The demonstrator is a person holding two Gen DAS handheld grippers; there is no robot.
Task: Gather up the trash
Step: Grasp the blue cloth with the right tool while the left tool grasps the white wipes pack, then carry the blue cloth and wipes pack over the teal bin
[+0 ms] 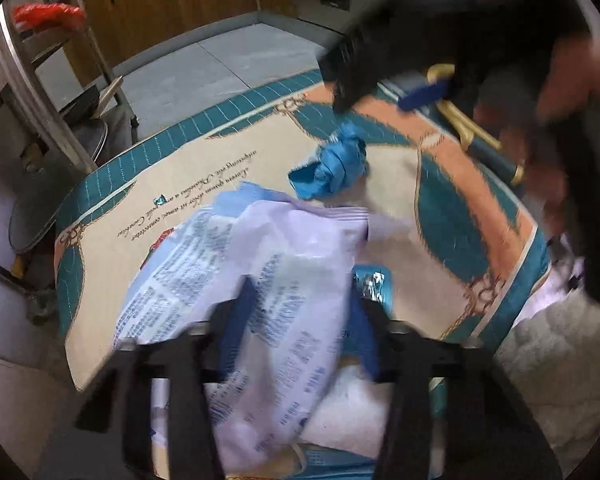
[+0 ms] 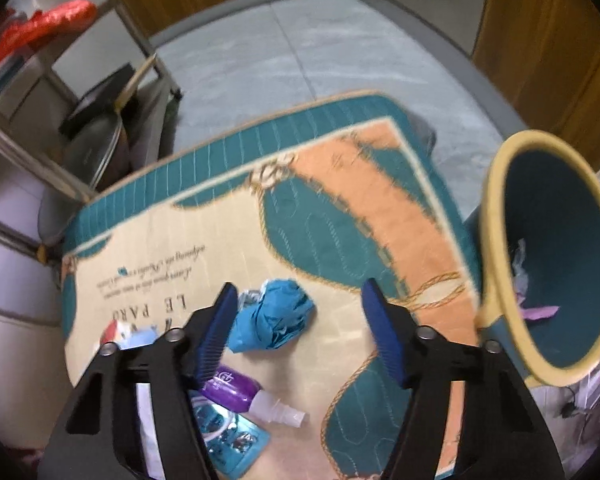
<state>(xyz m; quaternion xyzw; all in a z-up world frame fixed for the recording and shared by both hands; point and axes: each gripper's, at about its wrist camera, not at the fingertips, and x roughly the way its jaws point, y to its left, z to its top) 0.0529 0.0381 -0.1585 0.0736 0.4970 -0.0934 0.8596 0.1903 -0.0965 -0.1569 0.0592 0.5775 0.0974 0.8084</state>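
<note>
L gripper (image 1: 300, 312) jaws pinching printed wrapper (image 1: 268, 264), R gripper (image 2: 296, 328) jaws spread over blue wad (image 2: 272, 320); bin (image 2: 496, 240) holds few scraps, most trash still on table (image 2: 340, 240).

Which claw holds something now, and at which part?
The left claw grips the white printed wrapper near its middle. The right claw holds nothing.

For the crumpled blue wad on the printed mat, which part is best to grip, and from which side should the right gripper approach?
Grip the crumpled blue wad across its thick bunched middle, coming from above. It lies loose on the printed mat, apart from the purple bottle, so a low side approach would probably only push it. The right gripper stands open above it; shifting slightly towards its left finger should centre the wad.
</note>
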